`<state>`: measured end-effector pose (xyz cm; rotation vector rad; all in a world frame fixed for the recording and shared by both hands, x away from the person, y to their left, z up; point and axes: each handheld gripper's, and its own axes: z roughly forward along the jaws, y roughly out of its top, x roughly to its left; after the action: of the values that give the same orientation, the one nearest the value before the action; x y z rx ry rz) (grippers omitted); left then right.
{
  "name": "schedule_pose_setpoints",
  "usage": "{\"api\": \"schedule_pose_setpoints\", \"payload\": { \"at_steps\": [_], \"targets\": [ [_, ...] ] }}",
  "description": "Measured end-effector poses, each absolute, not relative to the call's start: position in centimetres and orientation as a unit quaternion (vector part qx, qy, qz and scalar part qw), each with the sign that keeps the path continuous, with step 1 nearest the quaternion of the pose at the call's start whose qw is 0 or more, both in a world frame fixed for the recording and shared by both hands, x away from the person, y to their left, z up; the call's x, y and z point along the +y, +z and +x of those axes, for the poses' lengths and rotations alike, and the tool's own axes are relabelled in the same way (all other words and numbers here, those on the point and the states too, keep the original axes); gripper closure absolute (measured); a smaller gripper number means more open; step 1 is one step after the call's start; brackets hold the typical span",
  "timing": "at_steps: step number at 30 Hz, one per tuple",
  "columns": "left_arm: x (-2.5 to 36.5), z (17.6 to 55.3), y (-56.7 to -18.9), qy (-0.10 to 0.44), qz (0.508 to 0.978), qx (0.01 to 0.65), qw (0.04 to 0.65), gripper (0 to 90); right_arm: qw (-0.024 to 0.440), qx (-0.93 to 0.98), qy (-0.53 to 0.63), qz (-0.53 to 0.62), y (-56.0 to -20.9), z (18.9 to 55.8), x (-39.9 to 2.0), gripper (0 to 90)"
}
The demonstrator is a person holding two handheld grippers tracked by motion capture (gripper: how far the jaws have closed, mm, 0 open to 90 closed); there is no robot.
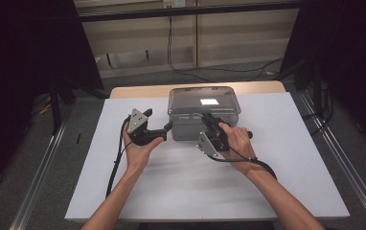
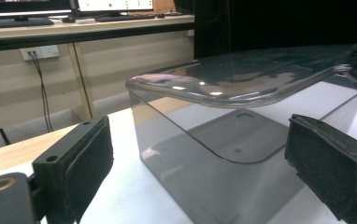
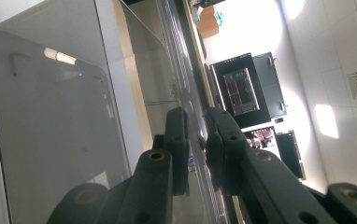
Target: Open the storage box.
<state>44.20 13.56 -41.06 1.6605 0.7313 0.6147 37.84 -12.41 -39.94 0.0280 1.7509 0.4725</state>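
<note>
A clear grey plastic box [image 1: 204, 112] with a see-through lid [image 1: 203, 99] stands at the back middle of the white table top [image 1: 181, 182]. My right gripper [image 1: 209, 118] is at the box's front edge, rolled on its side. In the right gripper view the right gripper [image 3: 196, 135] is shut on the lid's thin rim [image 3: 193, 107], with a pad on each side of it. My left gripper [image 1: 168, 127] reaches toward the box's front left corner. Seen from the left gripper view, the left gripper [image 2: 200, 154] is open, and the box [image 2: 181, 177] and its overhanging lid [image 2: 242, 79] lie ahead between the wide jaws.
The white sheet ends in edges at left, right and front [image 1: 210, 218]. Black curtains and stands flank the table. Cables [image 1: 190, 69] lie on the floor behind it. A wooden desk with monitors [image 2: 88, 21] stands beyond.
</note>
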Motion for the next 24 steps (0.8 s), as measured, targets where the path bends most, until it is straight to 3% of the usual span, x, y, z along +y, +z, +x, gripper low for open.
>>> {"api": "schedule_pose_setpoints", "payload": {
  "at_steps": [5,24],
  "targets": [
    [13.2,45.1,-40.8,0.264,0.712,0.313,0.57,4.9,0.618,0.759,0.204,0.011,-39.8,37.9,-12.4,78.5],
    [12.1,46.5,-41.1,0.275,0.71,0.306,0.571,14.4,0.615,0.759,0.212,0.018,-39.5,38.1,-12.4,74.8]
  ]
}}
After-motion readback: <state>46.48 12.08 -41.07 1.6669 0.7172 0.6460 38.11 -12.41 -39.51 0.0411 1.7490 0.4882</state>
